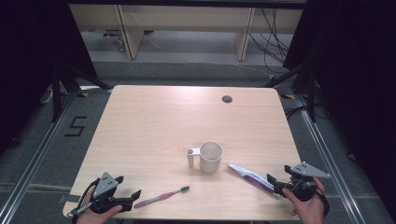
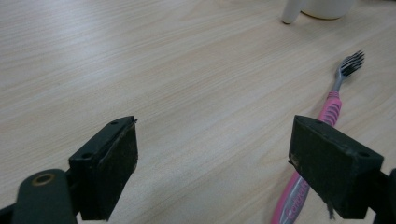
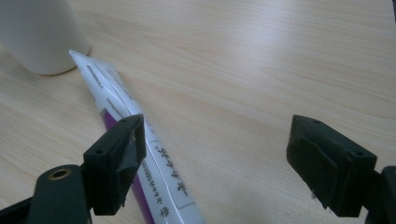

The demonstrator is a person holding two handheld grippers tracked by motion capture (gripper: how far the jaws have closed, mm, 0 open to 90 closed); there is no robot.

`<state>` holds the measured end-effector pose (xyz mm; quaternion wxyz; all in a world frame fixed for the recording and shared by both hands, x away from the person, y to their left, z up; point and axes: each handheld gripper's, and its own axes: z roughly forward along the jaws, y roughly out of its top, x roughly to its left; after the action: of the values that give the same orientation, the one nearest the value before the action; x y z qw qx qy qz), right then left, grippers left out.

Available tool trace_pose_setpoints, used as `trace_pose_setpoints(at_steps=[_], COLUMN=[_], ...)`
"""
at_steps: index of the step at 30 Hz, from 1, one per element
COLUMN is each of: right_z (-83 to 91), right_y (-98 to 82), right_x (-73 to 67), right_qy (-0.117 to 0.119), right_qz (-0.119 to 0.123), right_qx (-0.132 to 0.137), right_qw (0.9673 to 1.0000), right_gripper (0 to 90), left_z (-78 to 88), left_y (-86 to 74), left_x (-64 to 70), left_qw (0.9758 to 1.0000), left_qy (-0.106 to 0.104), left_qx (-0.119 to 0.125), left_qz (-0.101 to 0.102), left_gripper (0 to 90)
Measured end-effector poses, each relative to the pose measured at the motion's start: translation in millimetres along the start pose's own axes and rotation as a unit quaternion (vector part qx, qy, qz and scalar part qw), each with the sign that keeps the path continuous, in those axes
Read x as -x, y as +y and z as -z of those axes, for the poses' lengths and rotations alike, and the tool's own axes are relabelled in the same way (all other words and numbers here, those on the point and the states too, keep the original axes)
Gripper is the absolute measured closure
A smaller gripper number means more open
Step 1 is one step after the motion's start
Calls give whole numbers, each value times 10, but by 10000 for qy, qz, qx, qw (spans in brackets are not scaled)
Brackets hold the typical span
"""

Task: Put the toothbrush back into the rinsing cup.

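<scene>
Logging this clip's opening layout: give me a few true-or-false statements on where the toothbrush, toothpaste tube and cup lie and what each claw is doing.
1. The left claw is open, holding nothing. True.
2. The pink toothbrush stands in the white cup. False: it lies flat on the table.
3. The toothpaste tube lies right of the cup. True.
4. The right claw is shut on the tube. False: it is open, the tube beside one jaw.

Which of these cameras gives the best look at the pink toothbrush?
The left gripper view: the toothbrush lies close, its dark bristles and ribbed pink handle clear, though one jaw hides part of it. The high view shows it whole but small, beside the left gripper.
</scene>
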<state>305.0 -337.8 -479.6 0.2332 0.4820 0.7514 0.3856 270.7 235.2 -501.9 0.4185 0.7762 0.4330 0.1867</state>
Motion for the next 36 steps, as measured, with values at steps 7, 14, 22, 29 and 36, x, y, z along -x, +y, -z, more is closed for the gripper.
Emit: trace_pose_setpoints(at_steps=[7, 14, 22, 29, 36], right_z=[7, 3, 10, -3, 14], right_y=[5, 1, -5, -6, -3], right_x=[1, 4, 43, 35, 49], right_qy=[11, 4, -23, -10, -32], right_qz=[-34, 11, -42, -37, -52], right_qx=[-22, -8, 6, 8, 36], right_qw=[10000, 10000, 10000, 10000, 10000], right_gripper=[212, 219, 222, 224, 226], left_z=[-3, 1, 10, 0, -27], left_y=[2, 17, 81, 161, 234], left_x=[11, 34, 122, 246, 331], left_qw=[10000, 10000, 9996, 9976, 9941], left_qy=[-11, -76, -247, -489, -604], left_qx=[33, 28, -12, -143, -335], left_qz=[55, 10, -170, -464, -833], left_gripper=[150, 150, 160, 250, 342])
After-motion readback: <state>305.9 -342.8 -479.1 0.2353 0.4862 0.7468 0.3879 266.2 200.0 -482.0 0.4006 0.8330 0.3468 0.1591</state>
